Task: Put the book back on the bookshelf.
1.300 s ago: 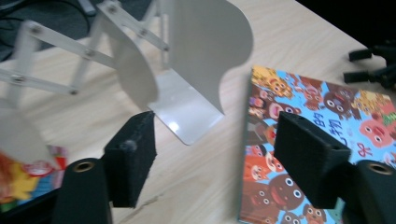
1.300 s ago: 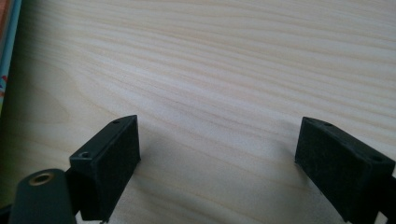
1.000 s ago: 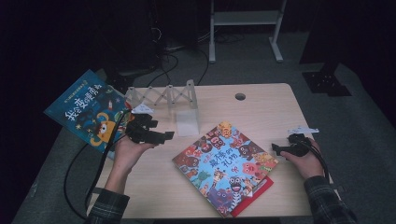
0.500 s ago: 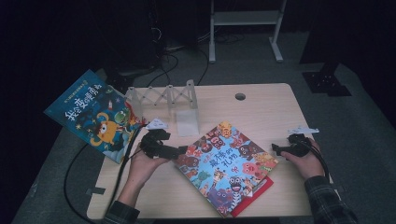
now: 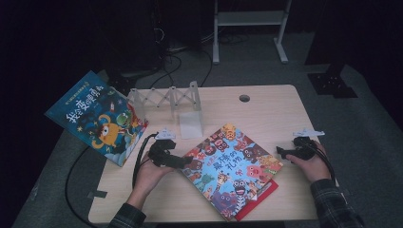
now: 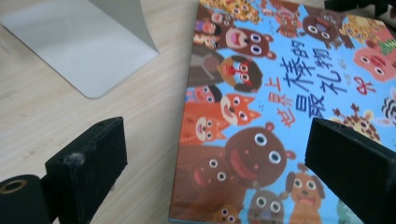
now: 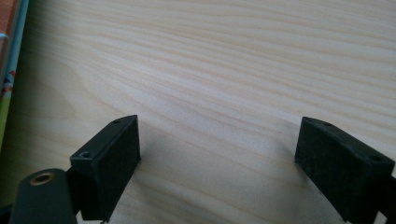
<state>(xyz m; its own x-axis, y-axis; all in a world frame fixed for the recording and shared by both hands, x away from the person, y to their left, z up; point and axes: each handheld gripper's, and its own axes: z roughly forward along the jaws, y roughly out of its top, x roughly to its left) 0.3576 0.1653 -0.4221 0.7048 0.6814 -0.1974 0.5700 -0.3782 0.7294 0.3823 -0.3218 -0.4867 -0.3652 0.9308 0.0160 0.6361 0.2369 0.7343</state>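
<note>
Animal picture book point(image 5: 232, 172) lies flat, cover up, cartoon faces.

Dim room: light wooden table point(image 5: 266, 107) on grey floor point(image 5: 375, 128), white frame stand point(image 5: 249, 21) behind, cables point(image 5: 183, 59) trailing

Red book point(image 5: 259, 202) mostly hidden under the animal picture book point(image 5: 231, 168), only a corner strip showing. In the left tool's view, animal book cut off at top, right and bottom edges; small cover print unreadable
</note>
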